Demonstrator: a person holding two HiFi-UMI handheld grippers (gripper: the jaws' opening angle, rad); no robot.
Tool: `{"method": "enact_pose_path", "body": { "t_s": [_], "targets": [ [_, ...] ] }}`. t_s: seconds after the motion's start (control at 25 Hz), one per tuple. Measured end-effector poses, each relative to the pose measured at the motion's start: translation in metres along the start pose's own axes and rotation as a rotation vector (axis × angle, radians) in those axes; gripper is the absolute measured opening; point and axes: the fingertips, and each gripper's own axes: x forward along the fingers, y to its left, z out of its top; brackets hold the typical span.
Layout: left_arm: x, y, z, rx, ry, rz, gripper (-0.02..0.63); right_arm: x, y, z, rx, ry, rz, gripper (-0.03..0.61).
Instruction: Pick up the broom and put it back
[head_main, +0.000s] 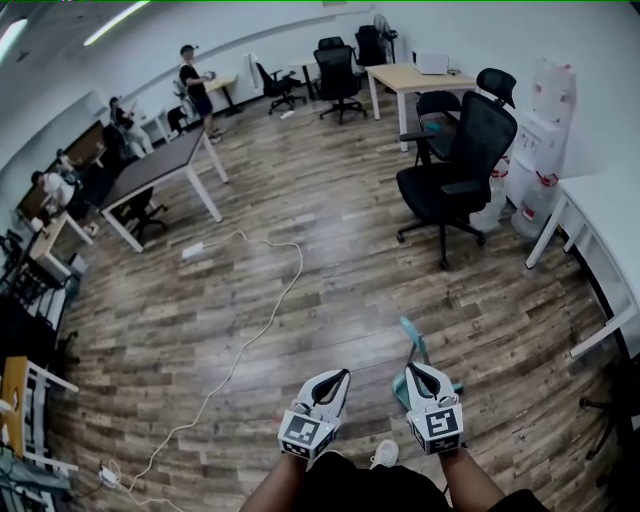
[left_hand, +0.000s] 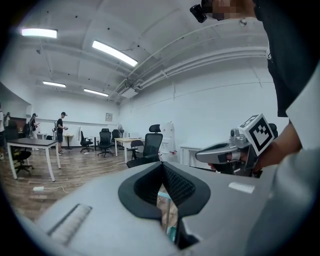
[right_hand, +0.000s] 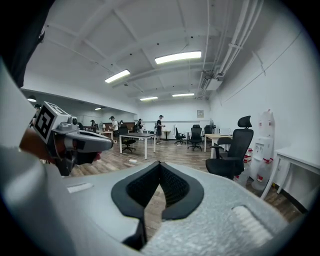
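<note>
Broom (head_main: 412, 333): teal, on floor (head_main: 330, 280). Left gripper (head_main: 338, 378) and right gripper (head_main: 418, 372) clenched, empty. Open one, then meet the handle squarely.

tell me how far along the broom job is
Done: nothing yet. The teal broom lies on the wood floor, just ahead of the right gripper. In hand: nothing; the tongs of the right gripper and the left gripper are shut and empty. Left: open the tongs, grasp the broom, lift it and put it back.
</note>
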Motion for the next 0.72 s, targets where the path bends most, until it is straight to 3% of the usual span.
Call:
{"method": "enact_pose_path", "body": {
  "t_s": [0.32,0.72],
  "targets": [
    [0.036,0.003,-0.018,-0.039,0.045,-0.046,0.017,0.012,-0.024,-0.032,0.019,0.113,-0.049,0.005],
    [0.096,0.019,-0.038,-0.041,0.108,-0.163,0.017,0.042,-0.053,-0.079,0.012,0.245,-0.120,0.062]
  ]
}}
